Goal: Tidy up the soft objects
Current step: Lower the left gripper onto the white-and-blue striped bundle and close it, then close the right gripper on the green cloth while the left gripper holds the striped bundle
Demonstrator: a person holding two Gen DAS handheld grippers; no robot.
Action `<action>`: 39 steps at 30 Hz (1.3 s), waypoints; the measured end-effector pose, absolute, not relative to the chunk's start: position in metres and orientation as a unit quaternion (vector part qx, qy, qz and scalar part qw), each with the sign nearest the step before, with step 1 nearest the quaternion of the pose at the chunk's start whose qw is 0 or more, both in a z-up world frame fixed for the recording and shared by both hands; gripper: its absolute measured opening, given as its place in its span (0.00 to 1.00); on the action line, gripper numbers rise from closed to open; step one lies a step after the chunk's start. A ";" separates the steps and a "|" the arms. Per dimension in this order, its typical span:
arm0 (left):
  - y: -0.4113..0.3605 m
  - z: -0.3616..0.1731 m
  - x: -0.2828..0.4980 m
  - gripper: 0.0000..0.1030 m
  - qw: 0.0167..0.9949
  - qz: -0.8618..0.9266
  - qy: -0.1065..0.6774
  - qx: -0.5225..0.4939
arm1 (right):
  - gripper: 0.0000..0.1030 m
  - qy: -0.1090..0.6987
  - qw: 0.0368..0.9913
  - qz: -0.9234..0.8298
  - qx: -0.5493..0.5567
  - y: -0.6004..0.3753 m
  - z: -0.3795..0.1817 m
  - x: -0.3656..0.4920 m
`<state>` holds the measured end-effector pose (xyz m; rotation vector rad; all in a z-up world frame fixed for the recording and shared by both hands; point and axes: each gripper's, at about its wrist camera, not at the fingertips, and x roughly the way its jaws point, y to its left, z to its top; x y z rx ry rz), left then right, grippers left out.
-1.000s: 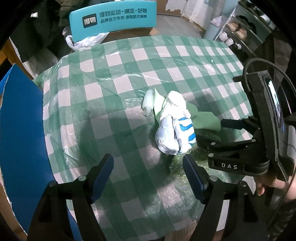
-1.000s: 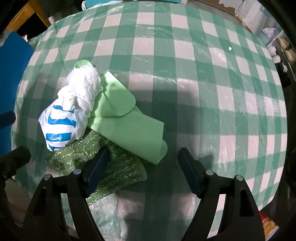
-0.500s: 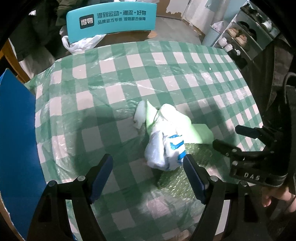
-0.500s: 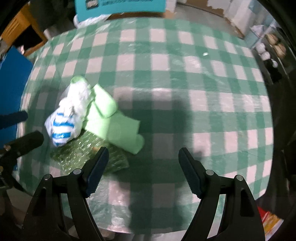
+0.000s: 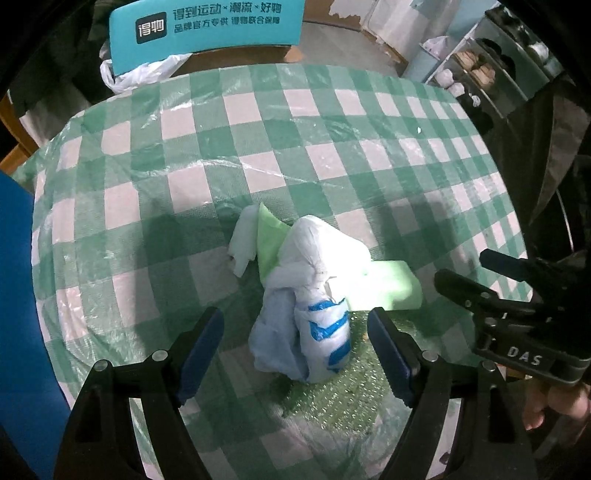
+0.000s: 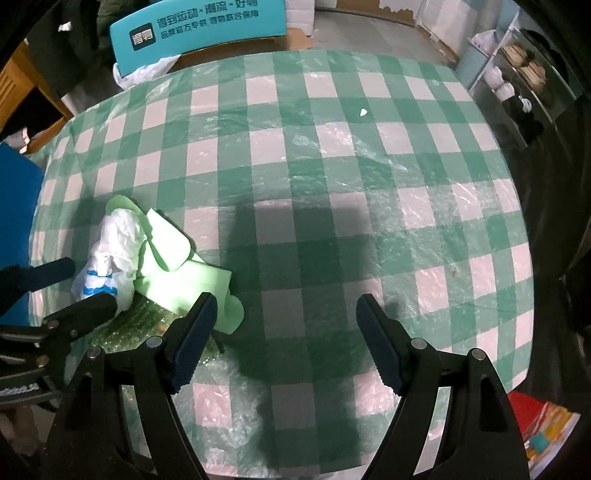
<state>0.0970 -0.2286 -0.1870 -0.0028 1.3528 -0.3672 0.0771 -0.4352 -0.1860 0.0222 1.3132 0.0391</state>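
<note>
My left gripper (image 5: 295, 341) gapes wide, with the white blue-striped bag (image 5: 314, 295) between its spread fingers, lying on green foam (image 5: 391, 290) and glittery mesh (image 5: 343, 395). Only my right gripper (image 6: 284, 338), equally wide and empty, shows bare checked tablecloth (image 6: 351, 177) ahead. Beyond stand a teal sign (image 6: 199, 26) and shelves (image 6: 517, 66).

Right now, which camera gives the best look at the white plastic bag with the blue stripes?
The left wrist view: the white plastic bag sits centred between the open left gripper fingers, knot and stripes plain. The right wrist view shows it small at the left edge, partly behind the left gripper's finger.
</note>
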 end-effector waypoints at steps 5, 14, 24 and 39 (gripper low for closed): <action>-0.230 -0.192 0.097 0.78 0.764 -0.167 0.623 0.012 | 0.76 0.615 0.788 0.018 0.012 -0.436 -0.190 0.079; -0.226 -0.189 0.094 0.46 0.767 -0.184 0.614 0.010 | 0.76 0.617 0.786 0.022 0.008 -0.433 -0.191 0.080; -0.200 -0.170 0.089 0.46 0.784 -0.167 0.599 -0.008 | 0.76 0.617 0.785 0.063 0.007 -0.407 -0.198 0.086; -0.160 -0.172 0.088 0.46 0.790 -0.133 0.599 -0.018 | 0.76 0.604 0.782 0.146 -0.046 -0.329 -0.207 0.104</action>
